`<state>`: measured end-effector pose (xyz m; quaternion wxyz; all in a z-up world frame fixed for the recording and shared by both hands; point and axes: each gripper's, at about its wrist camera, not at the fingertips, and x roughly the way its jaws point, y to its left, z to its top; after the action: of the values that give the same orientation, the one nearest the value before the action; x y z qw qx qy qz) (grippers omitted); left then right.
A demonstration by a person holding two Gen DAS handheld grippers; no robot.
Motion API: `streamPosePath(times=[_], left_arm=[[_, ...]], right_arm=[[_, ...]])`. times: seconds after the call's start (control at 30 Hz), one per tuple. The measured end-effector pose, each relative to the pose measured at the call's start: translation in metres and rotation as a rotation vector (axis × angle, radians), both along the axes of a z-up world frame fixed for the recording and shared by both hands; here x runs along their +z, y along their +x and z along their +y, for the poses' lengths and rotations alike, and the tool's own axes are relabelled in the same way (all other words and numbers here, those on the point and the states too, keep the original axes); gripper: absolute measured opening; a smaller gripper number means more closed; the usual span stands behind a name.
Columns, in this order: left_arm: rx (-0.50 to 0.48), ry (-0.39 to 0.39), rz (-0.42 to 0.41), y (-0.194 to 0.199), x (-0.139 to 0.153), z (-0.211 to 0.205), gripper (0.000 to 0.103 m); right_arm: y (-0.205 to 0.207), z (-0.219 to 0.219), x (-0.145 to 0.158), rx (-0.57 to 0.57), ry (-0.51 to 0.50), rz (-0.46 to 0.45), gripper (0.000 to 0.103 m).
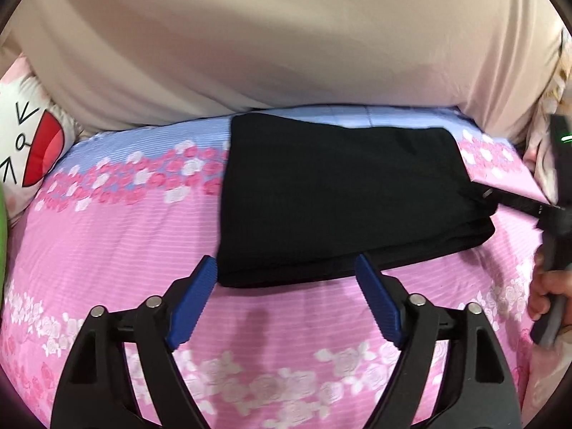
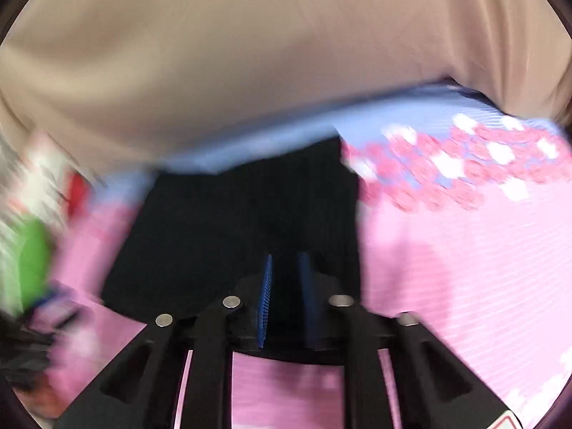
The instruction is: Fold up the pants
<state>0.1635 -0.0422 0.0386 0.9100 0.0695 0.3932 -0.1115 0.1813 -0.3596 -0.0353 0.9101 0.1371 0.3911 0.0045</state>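
The black pants (image 1: 343, 200) lie folded into a thick rectangle on the pink flowered bedsheet (image 1: 118, 236). My left gripper (image 1: 286, 268) is open and empty, its blue pads (image 1: 195, 304) just short of the near edge of the pants. My right gripper (image 1: 482, 193) reaches in from the right in that view, its fingers at the right end of the stack. In the blurred right wrist view the pants (image 2: 232, 221) fill the middle, and the right gripper (image 2: 286, 261) has its blue pads nearly together on the black cloth.
A person in a beige top (image 1: 286, 43) sits close behind the pants. A white cartoon pillow (image 1: 25, 136) and something green (image 1: 1, 236) lie at the left. A hand (image 1: 547, 293) holds the right gripper's handle.
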Motion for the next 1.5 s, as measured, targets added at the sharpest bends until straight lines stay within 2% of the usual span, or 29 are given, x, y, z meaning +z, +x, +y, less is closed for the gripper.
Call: streamPosePath(times=[0.03,0.1,0.13,0.23,0.33,0.37,0.4,0.47,0.5,0.53,0.6,0.67,0.7,0.73,0.8,0.9,0.97,1.07,1.2,1.3,1.37,1.43,1.5], left_arm=[[0.009,0.024,-0.003,0.001,-0.003,-0.006,0.08],[0.019,0.073,-0.025,0.0,-0.006,-0.015,0.081],[0.022,0.086,-0.032,0.0,-0.007,-0.017,0.084],[0.034,0.106,-0.036,0.002,-0.012,-0.023,0.084],[0.044,0.123,-0.026,0.004,-0.018,-0.029,0.085],[0.052,0.142,-0.024,0.006,-0.021,-0.031,0.085],[0.056,0.153,-0.024,0.007,-0.022,-0.031,0.085],[0.064,0.173,-0.01,0.01,-0.028,-0.031,0.085],[0.063,0.169,-0.006,0.011,-0.03,-0.03,0.085],[0.065,0.165,-0.002,0.013,-0.031,-0.028,0.085],[0.064,0.152,0.01,0.016,-0.035,-0.026,0.085],[0.066,0.148,0.016,0.017,-0.037,-0.026,0.085],[0.065,0.15,0.016,0.016,-0.038,-0.026,0.085],[0.065,0.152,0.015,0.015,-0.038,-0.026,0.085],[0.063,0.155,0.015,0.012,-0.038,-0.027,0.085],[0.068,0.15,0.009,0.005,-0.035,-0.026,0.085],[0.073,0.138,0.002,-0.002,-0.032,-0.023,0.085],[0.087,0.134,-0.039,-0.015,-0.024,-0.021,0.089],[0.1,0.071,-0.189,-0.044,-0.013,-0.009,0.097],[0.124,0.051,-0.255,-0.059,-0.019,0.0,0.098],[0.122,0.059,-0.252,-0.064,-0.026,0.003,0.098],[0.107,0.032,-0.239,-0.064,-0.025,0.007,0.098],[0.103,0.02,-0.239,-0.064,-0.024,0.009,0.098]], right_arm=[[0.004,0.007,-0.003,-0.011,0.006,-0.022,0.001],[-0.001,0.005,0.009,-0.045,0.075,-0.035,0.004],[-0.003,0.01,0.023,-0.04,0.062,-0.073,0.009],[0.013,0.024,0.041,-0.008,0.032,-0.119,0.009],[0.065,0.024,0.031,0.001,0.043,-0.084,0.009],[0.087,0.017,0.018,-0.042,-0.003,-0.029,0.007],[0.108,0.002,0.0,-0.093,-0.013,0.036,0.0],[0.112,-0.018,-0.006,-0.117,0.123,0.042,0.0],[0.107,-0.021,0.0,-0.12,0.168,0.024,0.0],[0.098,-0.019,0.009,-0.108,0.165,-0.012,0.003],[0.084,-0.01,0.016,-0.09,0.1,-0.05,0.008],[0.087,-0.008,0.0,-0.096,0.011,0.017,0.0],[0.083,-0.011,-0.004,-0.105,0.019,0.016,0.0],[0.073,-0.013,0.0,-0.122,0.045,-0.001,0.0],[0.049,-0.006,0.017,-0.125,0.046,-0.055,0.01],[0.008,0.013,0.033,-0.13,-0.021,-0.127,0.011],[-0.015,0.022,0.031,-0.147,-0.05,-0.149,0.013],[-0.051,0.036,0.027,-0.163,-0.058,-0.17,0.025],[-0.098,0.068,0.012,-0.153,-0.098,-0.226,0.037],[-0.123,0.09,0.003,-0.147,-0.134,-0.258,0.047],[-0.127,0.104,-0.001,-0.144,-0.19,-0.226,0.047],[-0.129,0.11,0.001,-0.159,-0.229,-0.237,0.057],[-0.129,0.111,0.0,-0.175,-0.239,-0.235,0.059]])
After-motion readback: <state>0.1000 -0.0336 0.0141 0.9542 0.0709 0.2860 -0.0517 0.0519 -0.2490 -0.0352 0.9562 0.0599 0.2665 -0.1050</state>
